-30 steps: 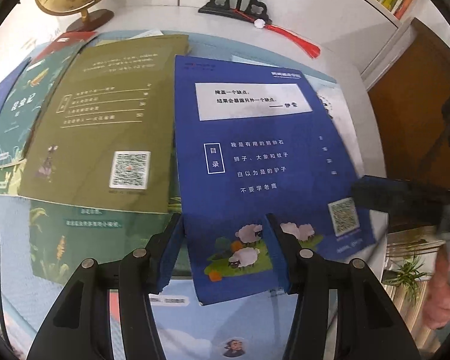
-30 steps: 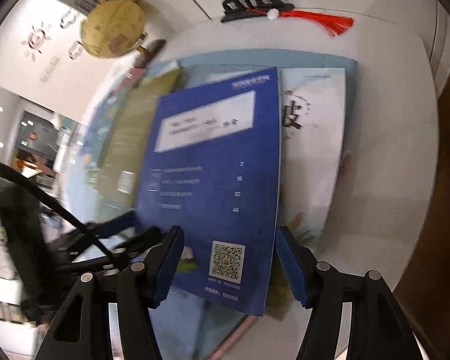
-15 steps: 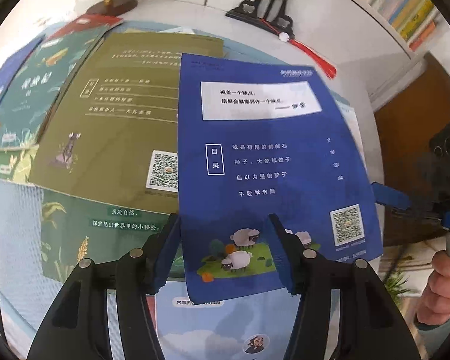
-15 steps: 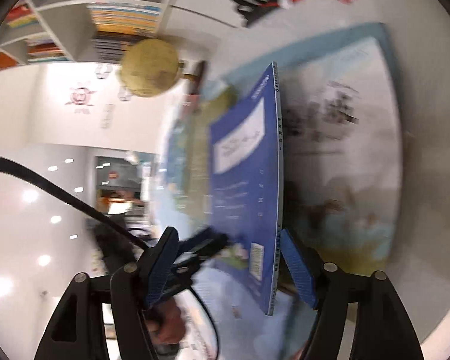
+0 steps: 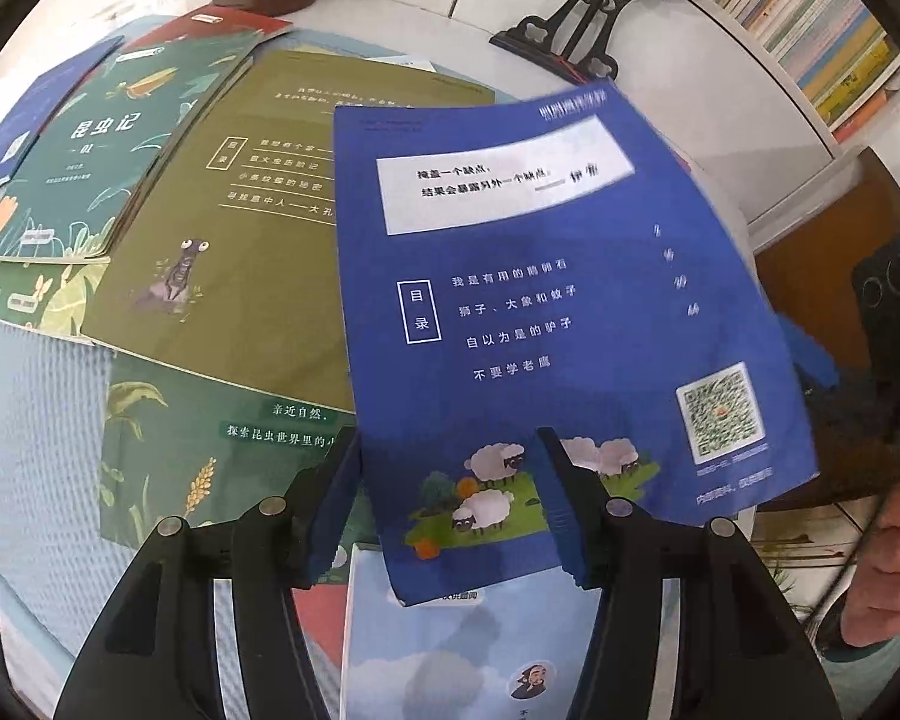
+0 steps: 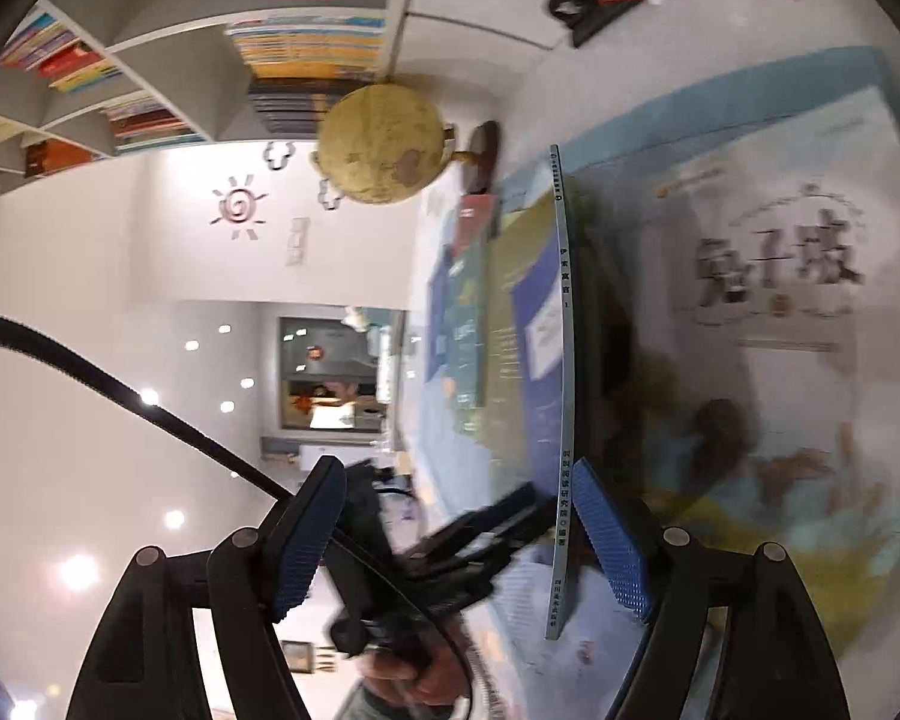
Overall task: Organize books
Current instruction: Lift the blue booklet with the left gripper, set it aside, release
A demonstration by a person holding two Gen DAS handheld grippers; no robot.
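The left gripper [image 5: 447, 450] points down at the table with its fingers spread, and the near corner of the blue book [image 5: 546, 312], the one with the little sheep, sits in the gap. One finger lies over the cover and the other is just beside the book's left edge. They do not squeeze it. The right gripper [image 6: 456, 468] comes in from the side, turned over so the table looks like a wall on its right. Its jaws have just been opening and now stand wide, with the thin spine of the blue book between them. The spine is touching or almost touching the finger on the table side and is well apart from the other finger. The book's long side runs straight away from both grippers, so the right one is lined up along the spine and the left one is at the near short end. The right gripper is best placed to close on the spine. A second ago the blue book lay flatter on the pile. Now its spine side is tipped up, with a dark gap between it and the pale rabbit book [image 6: 780, 300] under it. A light blue book [image 5: 450, 660] lies just below the near corner. Further off to the left are the olive book [image 5: 228, 252] and the dark green book [image 5: 102, 144], fanned out over each other. At the back stand the globe [image 6: 384, 144] and the bookshelf [image 5: 828, 48].
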